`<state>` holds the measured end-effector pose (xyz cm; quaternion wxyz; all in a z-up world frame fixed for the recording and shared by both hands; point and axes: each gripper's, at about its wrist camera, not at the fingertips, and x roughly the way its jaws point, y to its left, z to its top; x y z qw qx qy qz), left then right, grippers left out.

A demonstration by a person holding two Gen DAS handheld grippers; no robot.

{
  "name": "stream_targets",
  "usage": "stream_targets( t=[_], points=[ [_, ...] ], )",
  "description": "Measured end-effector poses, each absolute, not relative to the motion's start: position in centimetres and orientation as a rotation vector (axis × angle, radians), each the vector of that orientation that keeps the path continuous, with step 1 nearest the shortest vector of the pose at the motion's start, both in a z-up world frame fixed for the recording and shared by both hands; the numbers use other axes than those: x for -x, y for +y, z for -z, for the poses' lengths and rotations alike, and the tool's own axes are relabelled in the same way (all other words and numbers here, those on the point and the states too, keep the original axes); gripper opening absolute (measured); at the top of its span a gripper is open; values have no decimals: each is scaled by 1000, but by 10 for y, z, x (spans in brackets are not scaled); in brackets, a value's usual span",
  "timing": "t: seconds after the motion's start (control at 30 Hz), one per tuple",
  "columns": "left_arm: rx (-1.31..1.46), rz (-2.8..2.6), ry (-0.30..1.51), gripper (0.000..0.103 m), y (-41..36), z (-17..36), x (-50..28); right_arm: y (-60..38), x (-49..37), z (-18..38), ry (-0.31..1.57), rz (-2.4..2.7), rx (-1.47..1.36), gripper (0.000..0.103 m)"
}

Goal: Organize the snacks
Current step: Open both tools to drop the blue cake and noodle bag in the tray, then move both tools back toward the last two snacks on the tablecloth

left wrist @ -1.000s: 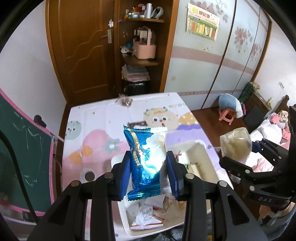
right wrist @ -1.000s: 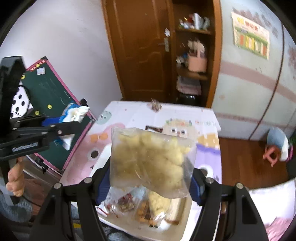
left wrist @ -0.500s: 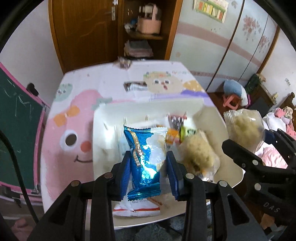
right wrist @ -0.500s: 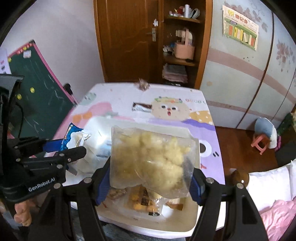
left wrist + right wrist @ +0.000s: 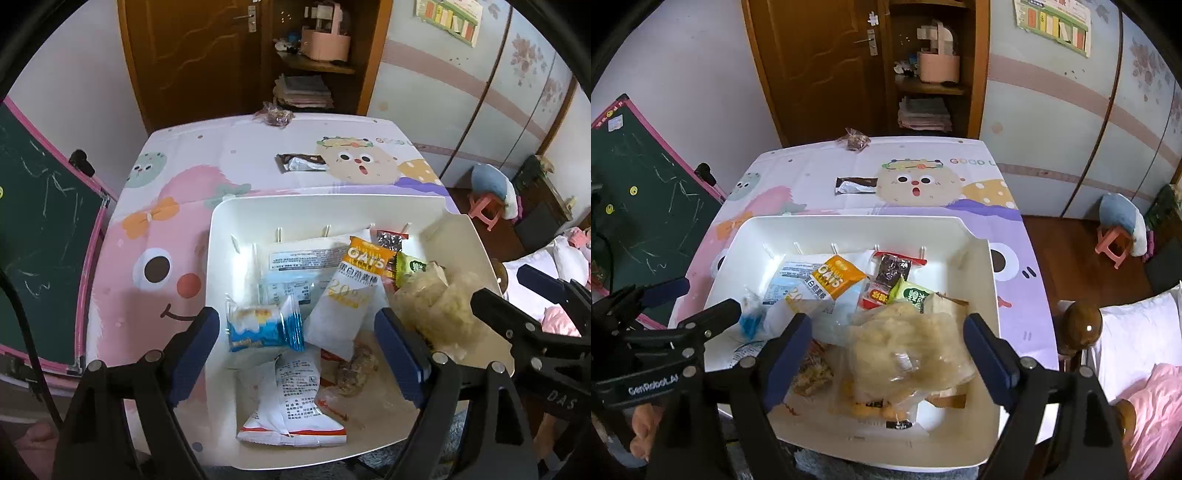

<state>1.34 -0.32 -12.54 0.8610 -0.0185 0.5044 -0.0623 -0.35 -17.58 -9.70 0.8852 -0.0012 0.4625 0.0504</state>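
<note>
You are at the drop step: both grippers, left [image 5: 301, 356] & right [image 5: 886, 354], have just been opening and stand spread, nothing pinched. Blue pack [image 5: 264, 325] & clear bag [image 5: 908, 354] lie in the white bin [image 5: 849, 225]. Next, lift out w/o snagging and go for the brown bar [image 5: 856, 184] on the worktop [image 5: 812, 162].

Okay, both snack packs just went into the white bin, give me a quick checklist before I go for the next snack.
1. Left claw clear of the blue snack pack: ok; jaws just opened, pack lies in the white bin.
2. Right claw clear of the clear bag of yellow snacks: ok; jaws just opened, bag rests in the bin.
3. Snacks left outside: not ok; dark wrapper and small far-edge packet remain on the table.
4. Bin fully on the table: cannot tell.
</note>
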Motion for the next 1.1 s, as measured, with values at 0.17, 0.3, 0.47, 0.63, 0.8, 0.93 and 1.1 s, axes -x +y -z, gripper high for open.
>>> stream_targets(
  t=[0.17, 0.3, 0.47, 0.63, 0.8, 0.93, 1.1],
  points=[
    [31, 125, 1077, 85, -4, 133, -18, -172, -1, 105, 997, -122, -11, 86],
    [17, 125, 1065, 85, -6, 133, -18, -168, -4, 111, 1020, -140, -15, 86],
    [8, 120, 1063, 85, -7, 134, -18, -164, -5, 116, 1037, -154, -18, 86],
    [17, 121, 1069, 85, -5, 135, -19, -166, -7, 117, 1046, -148, -25, 86],
    [15, 123, 1069, 85, -5, 135, -19, -167, -8, 118, 1054, -152, -33, 86],
    [11, 116, 1068, 85, -6, 135, -20, -166, -8, 119, 1054, -156, -32, 86],
    [7, 108, 1039, 85, -2, 127, -22, -168, -8, 117, 1046, -168, -32, 86]
  ],
)
